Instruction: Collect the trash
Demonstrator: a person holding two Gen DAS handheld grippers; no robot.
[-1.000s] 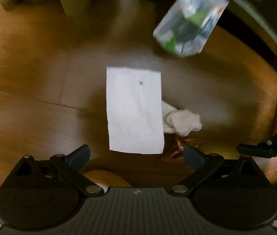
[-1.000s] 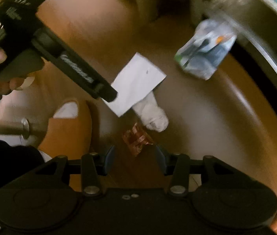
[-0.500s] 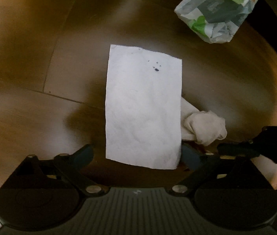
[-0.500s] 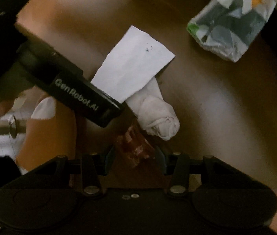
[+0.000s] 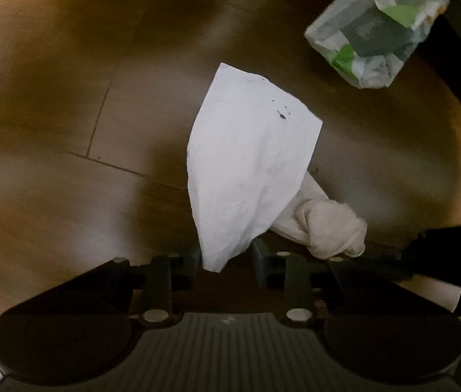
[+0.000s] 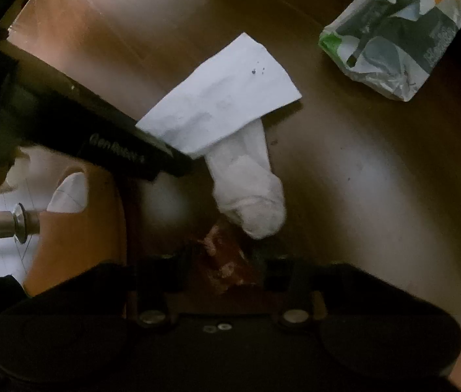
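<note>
On the wooden floor [image 5: 67, 124] lies a white paper sheet [image 5: 250, 163] with small ink spots. Its near end is gathered and pinched between the fingers of my left gripper [image 5: 225, 254], whose jaws are closing. A crumpled white tissue [image 5: 328, 228] lies just right of the sheet, partly under it. In the right wrist view a red-brown wrapper [image 6: 227, 261] sits between the fingers of my right gripper [image 6: 222, 254], whose jaws are closing onto it. The left gripper's black body [image 6: 116, 150] reaches in from the left onto the sheet [image 6: 224, 98], above the tissue [image 6: 250, 192].
A plastic bag with green and grey print [image 5: 377, 32] lies at the far right, also in the right wrist view [image 6: 400, 32]. An orange rounded object [image 6: 77, 235] and a metal rod [image 6: 2, 225] are at the left. A dark curved edge runs along the upper right.
Both grippers have come down to the floor and narrowed their jaws. The sheet's near end has bunched up between the left fingers; the wrapper now sits tight between the right fingers.
</note>
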